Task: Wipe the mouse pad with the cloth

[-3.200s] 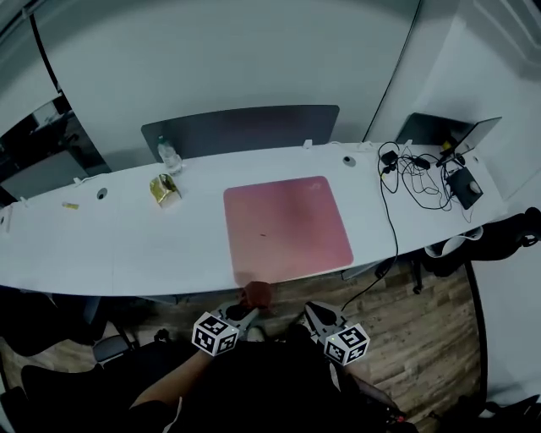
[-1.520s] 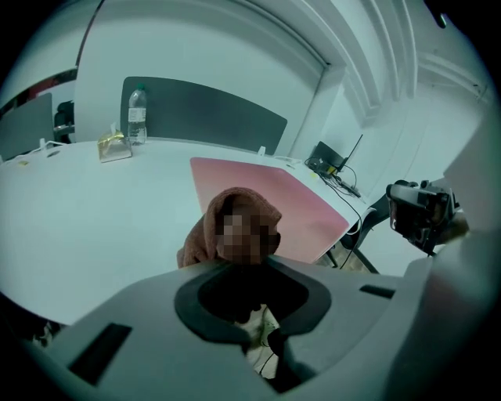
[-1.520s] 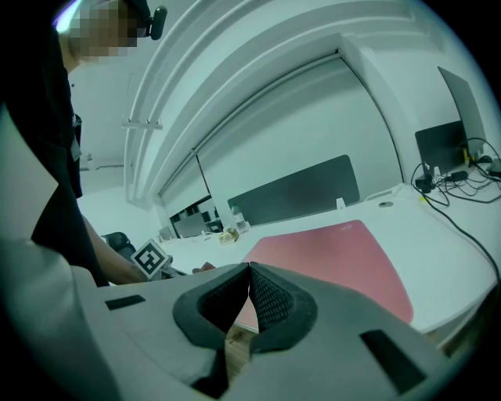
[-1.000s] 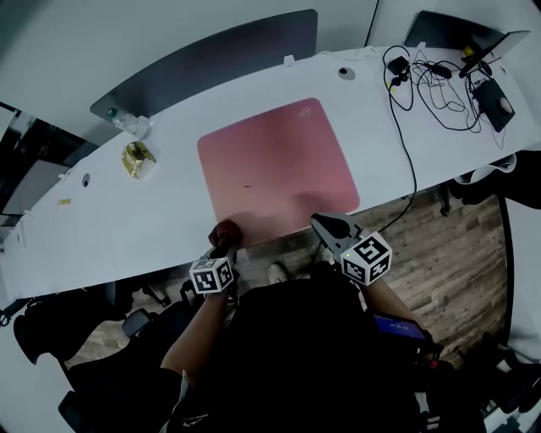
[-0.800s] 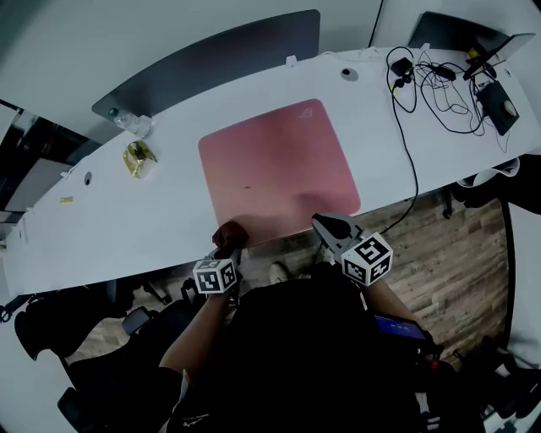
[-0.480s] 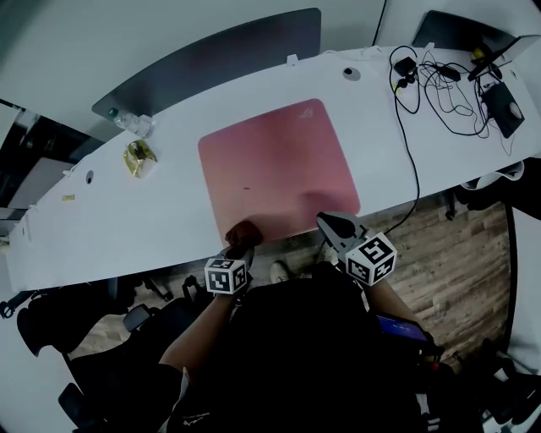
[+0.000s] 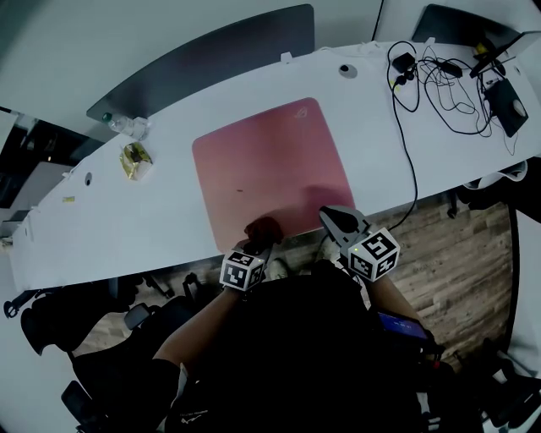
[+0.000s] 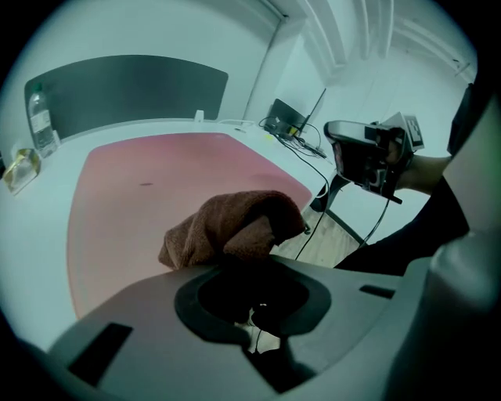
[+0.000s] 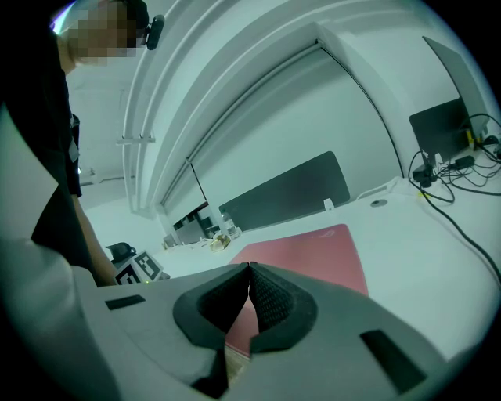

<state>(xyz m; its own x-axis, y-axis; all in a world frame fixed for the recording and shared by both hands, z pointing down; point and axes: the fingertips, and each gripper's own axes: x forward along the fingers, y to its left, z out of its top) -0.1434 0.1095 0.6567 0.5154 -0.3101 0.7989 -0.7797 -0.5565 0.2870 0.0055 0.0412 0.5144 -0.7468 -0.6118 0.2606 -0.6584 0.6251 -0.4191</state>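
Note:
The pink mouse pad [image 7: 270,165] lies on the white desk [image 7: 101,228]. My left gripper [image 7: 256,247] is shut on a brown cloth [image 7: 264,229], which rests at the pad's near edge. In the left gripper view the bunched cloth [image 8: 235,225] sticks out ahead of the left gripper [image 8: 249,262], over the pad [image 8: 149,188]. My right gripper [image 7: 332,218] hovers at the pad's near right corner, shut and holding nothing. The right gripper view shows that gripper [image 9: 249,274] with its pads pressed together, the pad [image 9: 317,249] beyond.
A water bottle [image 7: 127,127] and a yellow packet [image 7: 135,161] stand at the desk's left. Black cables [image 7: 427,76] and a laptop [image 7: 478,25] sit at the right end. A dark partition [image 7: 203,63] backs the desk. Wooden floor [image 7: 439,245] lies below the near edge.
My left gripper has carried the cloth to the right along the pad's near edge. The right gripper has stayed almost where it was, still shut.

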